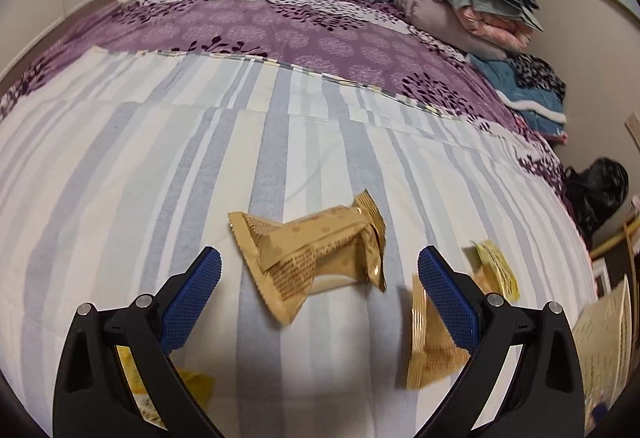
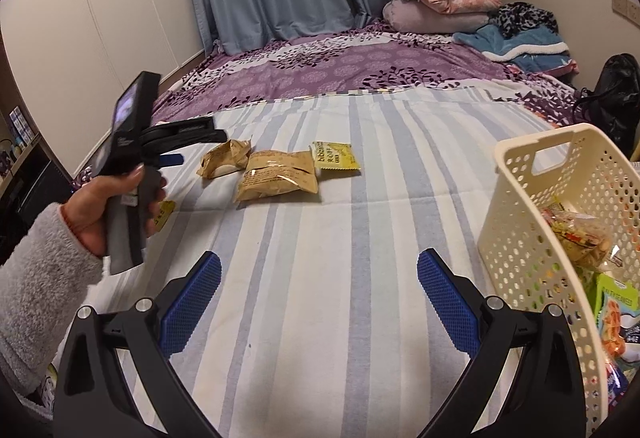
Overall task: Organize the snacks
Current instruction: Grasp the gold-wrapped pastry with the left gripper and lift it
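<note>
- The left gripper (image 1: pixel 319 270) is being held with its jaws spread wide and empty, low over the striped bedsheet (image 1: pixel 160 166), lined up on the folded tan snack packet (image 1: pixel 312 250) lying just beyond its fingertips.
- The step in hand is judged to be the pickup of that packet; it is best taken across its thick middle, not by the thin crimped end seals, which are likely to slip or fold.
- A second tan packet (image 1: pixel 430 342) is lying partly behind the right-hand finger of this gripper, with a small yellow sachet (image 1: pixel 498 272) just beyond it; the closing jaws are best kept clear of both.
- The soft bedding is likely to give under pressure, so a shallow descent is being advised.
- The right gripper (image 2: pixel 319 270) is likewise being held released and empty, above bare sheet, near the cream basket (image 2: pixel 532 222) at the right.
- In the right wrist view, three packets are lying in a row at the middle of the bed: a crumpled tan packet (image 2: pixel 224 158), a flatter tan packet (image 2: pixel 278 174) touching it, and a yellow sachet (image 2: pixel 335 155) just beside that.
- The wrappers are looking glossy, creased and light; the basket is rigid perforated plastic with a cut-out handle, and colourful snack bags (image 2: pixel 580 238) are already lying in it.
- The gripper pads (image 2: pixel 192 302) are blue, with a fine cross-hatched grip texture.
</note>
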The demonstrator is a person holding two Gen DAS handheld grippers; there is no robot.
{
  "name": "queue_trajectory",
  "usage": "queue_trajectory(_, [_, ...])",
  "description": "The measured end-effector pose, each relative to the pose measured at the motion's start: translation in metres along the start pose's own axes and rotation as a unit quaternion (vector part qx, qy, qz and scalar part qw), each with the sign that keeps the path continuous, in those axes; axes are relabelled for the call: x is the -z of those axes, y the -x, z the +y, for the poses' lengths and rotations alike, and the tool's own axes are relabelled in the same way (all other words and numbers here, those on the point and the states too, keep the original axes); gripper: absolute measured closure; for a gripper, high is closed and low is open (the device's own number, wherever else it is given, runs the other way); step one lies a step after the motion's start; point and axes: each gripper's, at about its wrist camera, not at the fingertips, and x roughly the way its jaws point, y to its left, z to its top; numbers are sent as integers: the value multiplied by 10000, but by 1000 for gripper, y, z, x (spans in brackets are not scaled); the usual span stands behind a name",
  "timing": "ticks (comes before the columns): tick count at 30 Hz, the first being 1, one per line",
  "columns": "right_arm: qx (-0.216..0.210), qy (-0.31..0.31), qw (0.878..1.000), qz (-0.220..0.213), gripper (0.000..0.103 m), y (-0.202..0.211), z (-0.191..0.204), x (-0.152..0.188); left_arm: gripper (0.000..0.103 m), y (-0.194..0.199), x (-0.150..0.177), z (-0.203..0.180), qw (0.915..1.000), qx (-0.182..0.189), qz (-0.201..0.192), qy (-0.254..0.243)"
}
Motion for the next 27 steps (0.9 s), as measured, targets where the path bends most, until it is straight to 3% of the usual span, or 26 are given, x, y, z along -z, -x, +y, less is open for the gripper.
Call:
queue_trajectory(8, [-130, 16, 9999, 19, 5, -14, 3, -4, 3, -26, -3, -8, 9999, -21, 20, 100])
queue_trajectory(18, [-190, 42, 9998, 92, 5, -26, 8, -5, 3, -56, -4, -14, 9976, -564, 226, -344])
queue_trajectory(27, [-111, 11, 9997, 204, 5, -47, 9, -10, 3, -54, -4, -6, 9984, -293, 149, -453])
